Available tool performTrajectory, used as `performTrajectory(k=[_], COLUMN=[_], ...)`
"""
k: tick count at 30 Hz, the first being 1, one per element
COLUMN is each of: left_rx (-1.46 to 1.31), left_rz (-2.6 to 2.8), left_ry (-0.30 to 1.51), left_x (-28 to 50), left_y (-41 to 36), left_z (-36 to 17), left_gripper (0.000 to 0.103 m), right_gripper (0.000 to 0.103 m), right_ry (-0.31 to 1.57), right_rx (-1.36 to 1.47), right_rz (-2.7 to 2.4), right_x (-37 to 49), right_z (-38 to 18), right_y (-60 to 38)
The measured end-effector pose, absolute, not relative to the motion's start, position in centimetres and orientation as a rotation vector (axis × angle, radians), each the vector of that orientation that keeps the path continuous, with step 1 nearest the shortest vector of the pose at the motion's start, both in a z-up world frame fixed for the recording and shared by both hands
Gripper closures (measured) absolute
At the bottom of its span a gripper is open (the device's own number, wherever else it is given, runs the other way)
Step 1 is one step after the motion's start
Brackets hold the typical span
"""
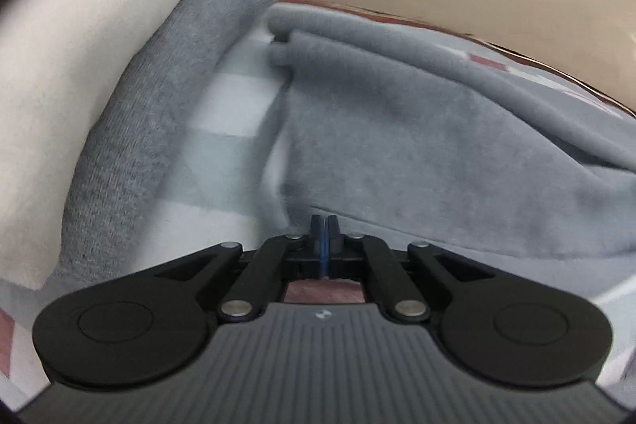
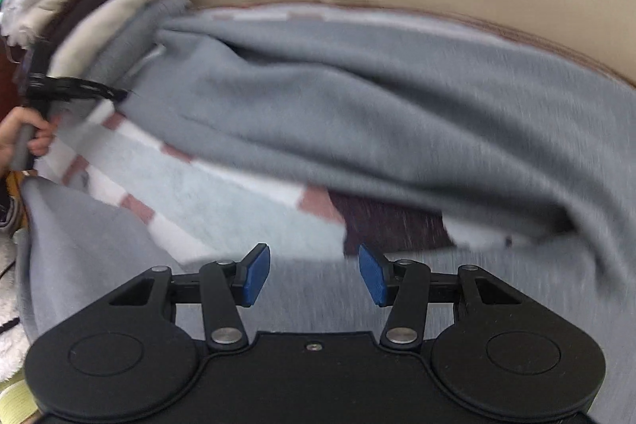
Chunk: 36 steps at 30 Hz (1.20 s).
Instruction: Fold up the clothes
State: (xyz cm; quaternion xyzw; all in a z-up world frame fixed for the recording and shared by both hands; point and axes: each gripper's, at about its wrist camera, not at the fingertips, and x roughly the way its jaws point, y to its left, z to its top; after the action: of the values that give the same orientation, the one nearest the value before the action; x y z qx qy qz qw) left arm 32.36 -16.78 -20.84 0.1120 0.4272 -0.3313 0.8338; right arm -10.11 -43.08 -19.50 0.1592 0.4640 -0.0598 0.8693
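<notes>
The grey garment (image 1: 417, 146) lies rumpled across a checked blanket (image 1: 234, 130), beside a stack of folded clothes (image 1: 79, 86). The left gripper (image 1: 325, 225) has its jaws pressed together at the garment's near edge; whether any cloth is pinched there is hard to tell. If only a thin lip is caught, it could slip free on lifting. The right gripper (image 2: 314, 275) stands apart, holding nothing, above grey cloth. Motion blur smears the folds, and the garment's outline runs out of view.
</notes>
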Motion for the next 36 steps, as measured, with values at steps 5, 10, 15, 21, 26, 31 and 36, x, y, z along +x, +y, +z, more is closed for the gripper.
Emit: performTrajectory(k=[5,10,15,21,26,31,36], left_rx=[0.373,0.433,0.362,0.248,0.211,0.216,0.272], left_rz=[-0.647,-0.489,-0.447,-0.495,-0.567,-0.533,-0.551], left_ry=[0.822,0.697,0.791,0.833,0.853,0.857,0.856], left_x=[31.1,32.3,34.6,35.4,35.0,35.0,34.5], left_y=[-18.3,-18.2,-17.4,-16.1,-15.8,-15.6,-16.4], left_z=[-20.5,-20.5,-21.7,-22.0,-21.8,-22.0,-22.5], left_gripper=[0.100,0.049,0.033,0.101,0.102,0.096,0.068], right_gripper=[0.048,0.048,0.048,0.048,0.048,0.048,0.048], right_ry=[0.956,0.958,0.960,0.967,0.981,0.978,0.985], right_rx=[0.399,0.418,0.452,0.454,0.424,0.442,0.468], right_rz=[-0.167,-0.188,-0.191,-0.199,-0.200,-0.205,-0.206], right_x=[-11.4,-11.9,-12.3,-12.2,-11.3,-10.6,-10.9], right_z=[-19.7,-19.7,-20.1,-20.3,-20.5,-20.7,-21.1], right_y=[-43.7,-43.9,-43.8,-43.6,-43.8,-44.2,-44.1])
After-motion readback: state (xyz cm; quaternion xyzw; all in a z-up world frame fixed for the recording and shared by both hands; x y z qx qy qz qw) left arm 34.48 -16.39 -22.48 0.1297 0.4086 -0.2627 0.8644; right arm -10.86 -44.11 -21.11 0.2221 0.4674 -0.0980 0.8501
